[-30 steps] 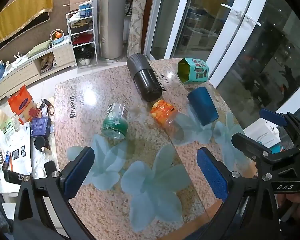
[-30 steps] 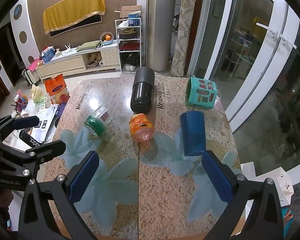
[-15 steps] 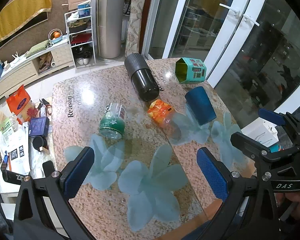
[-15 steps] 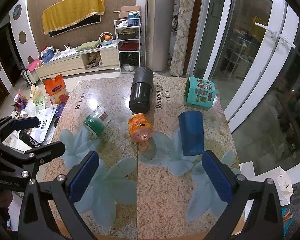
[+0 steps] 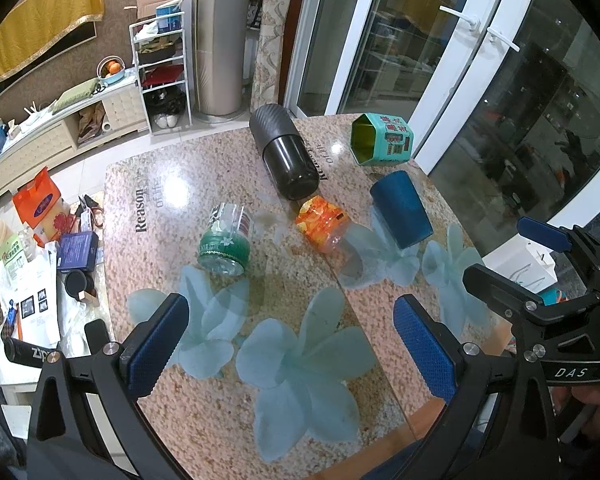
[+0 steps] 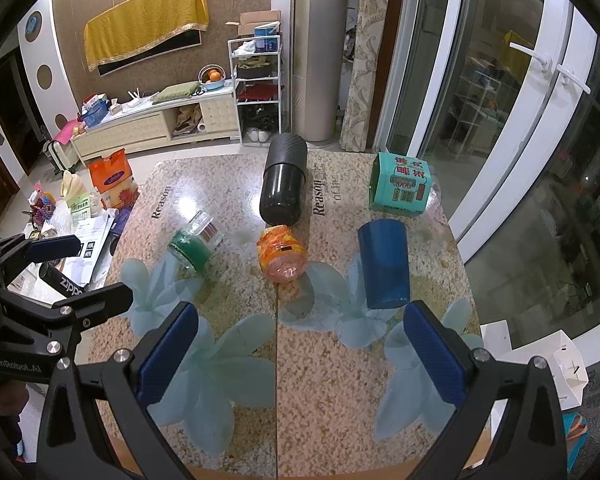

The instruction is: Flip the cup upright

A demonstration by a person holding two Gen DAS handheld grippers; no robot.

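Both grippers are held above the near edge of a speckled stone table [image 6: 324, 400], nothing gripped — the left gripper [image 5: 292, 344] and the right gripper [image 6: 300, 352] are each seen with blue pads spread wide apart. Just beyond the right gripper's right pad, the blue cup [image 6: 384, 264] is found lying on its side, apart from either tool. To its left an orange jar [image 6: 282, 254] and a green-labelled jar [image 6: 192, 246] are also tipped over; farther back a black flask [image 6: 284, 180] and a teal hexagonal tin [image 6: 400, 184] lie toppled near the glass doors. The task is judged barely begun: the cup is untouched, and approach, grasp and righting are all left.
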